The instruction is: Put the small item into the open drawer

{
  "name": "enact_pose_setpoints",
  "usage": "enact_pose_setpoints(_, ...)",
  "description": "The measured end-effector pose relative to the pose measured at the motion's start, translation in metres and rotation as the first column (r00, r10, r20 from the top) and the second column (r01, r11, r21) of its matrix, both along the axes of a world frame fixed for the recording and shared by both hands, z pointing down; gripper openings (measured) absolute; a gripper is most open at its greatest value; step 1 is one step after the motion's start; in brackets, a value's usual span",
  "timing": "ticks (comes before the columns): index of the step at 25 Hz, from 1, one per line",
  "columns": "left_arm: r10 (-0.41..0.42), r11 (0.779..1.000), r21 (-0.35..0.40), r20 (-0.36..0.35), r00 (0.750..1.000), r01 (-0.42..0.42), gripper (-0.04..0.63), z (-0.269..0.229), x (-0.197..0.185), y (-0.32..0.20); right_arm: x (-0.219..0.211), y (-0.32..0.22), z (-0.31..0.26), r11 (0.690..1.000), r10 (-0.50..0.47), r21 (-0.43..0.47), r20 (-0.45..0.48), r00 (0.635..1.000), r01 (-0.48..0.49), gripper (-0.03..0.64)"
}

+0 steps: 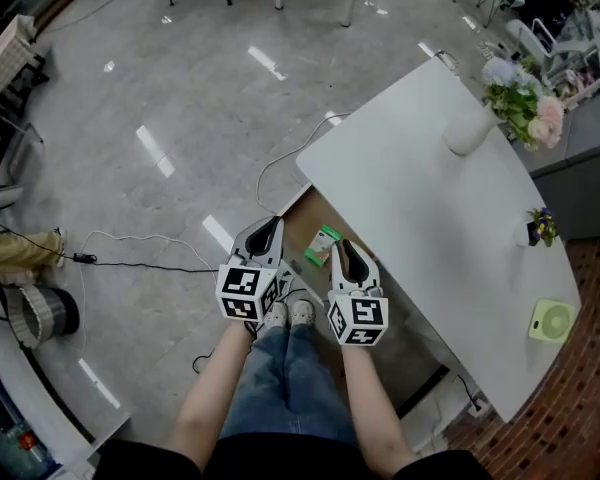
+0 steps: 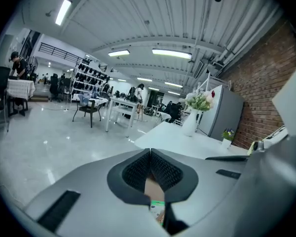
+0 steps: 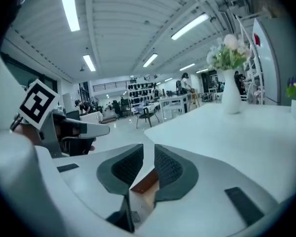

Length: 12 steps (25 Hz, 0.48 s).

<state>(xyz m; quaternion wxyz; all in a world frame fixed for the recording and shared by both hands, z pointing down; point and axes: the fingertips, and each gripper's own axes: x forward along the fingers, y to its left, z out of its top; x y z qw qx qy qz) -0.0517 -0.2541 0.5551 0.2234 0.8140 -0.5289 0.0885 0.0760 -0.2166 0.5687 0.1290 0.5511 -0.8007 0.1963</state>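
Note:
A small green-and-white item (image 1: 323, 246) lies in the open brown drawer (image 1: 302, 224) under the white table (image 1: 430, 218). My left gripper (image 1: 270, 226) hovers over the drawer's left side, its jaws shut with nothing in them. In the left gripper view the left gripper's (image 2: 150, 152) tips meet, and the green item (image 2: 157, 205) shows below them. My right gripper (image 1: 343, 248) hangs just right of the item. In the right gripper view the right gripper's (image 3: 148, 149) jaws stand a narrow gap apart, empty, above the drawer's wood (image 3: 147, 182).
On the table stand a white vase (image 1: 470, 128) of flowers (image 1: 525, 103), a small pot of purple flowers (image 1: 540, 226) and a pale green round object (image 1: 552, 320). Cables (image 1: 130, 258) run across the glossy floor at the left, near a ribbed bin (image 1: 40, 313).

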Motion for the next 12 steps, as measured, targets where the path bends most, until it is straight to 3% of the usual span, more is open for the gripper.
enact_pose_setpoints(5, 0.040, 0.992, 0.120, 0.011, 0.999, -0.041, 0.023, -0.089, 0.008, 0.016, 0.029, 0.012, -0.095, 0.988, 0.066, 0.137, 0.009, 0.998, -0.067, 0.035)
enact_pose_setpoints(12, 0.080, 0.958, 0.272, 0.034, 0.996, -0.087, 0.023, -0.178, 0.022, 0.041, 0.069, 0.029, -0.182, 0.950, 0.129, 0.289, -0.012, 0.992, -0.120, 0.003)
